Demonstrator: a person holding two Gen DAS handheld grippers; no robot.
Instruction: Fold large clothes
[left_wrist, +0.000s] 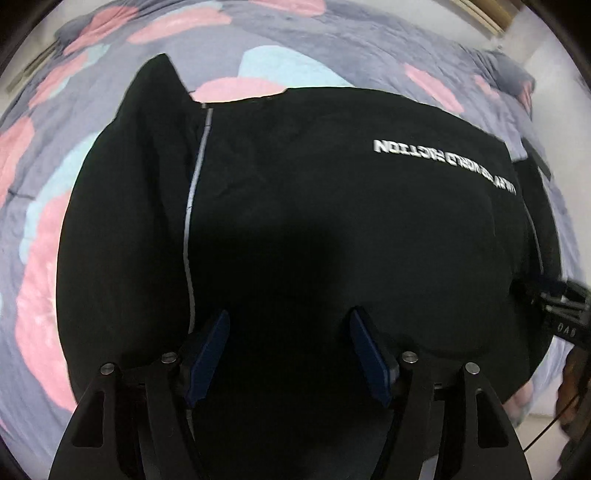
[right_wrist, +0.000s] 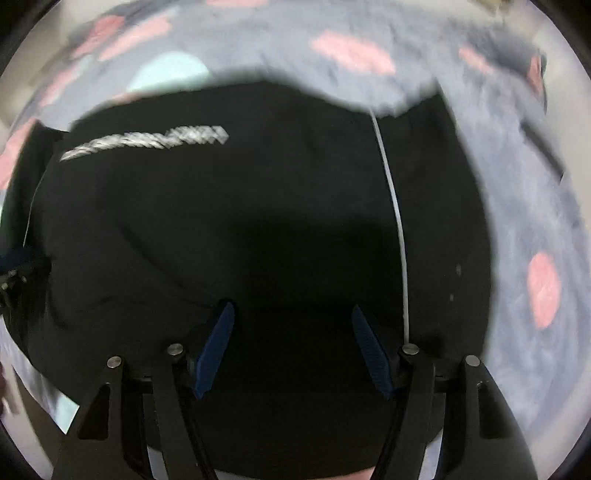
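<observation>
As both tools (left_wrist: 290, 325) (right_wrist: 291, 321) gape | black garment (left_wrist: 295, 177) (right_wrist: 221, 206) lies below

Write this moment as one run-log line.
black garment: lying on patterned bedspread | left claw: open, empty | right claw: open, empty
</observation>
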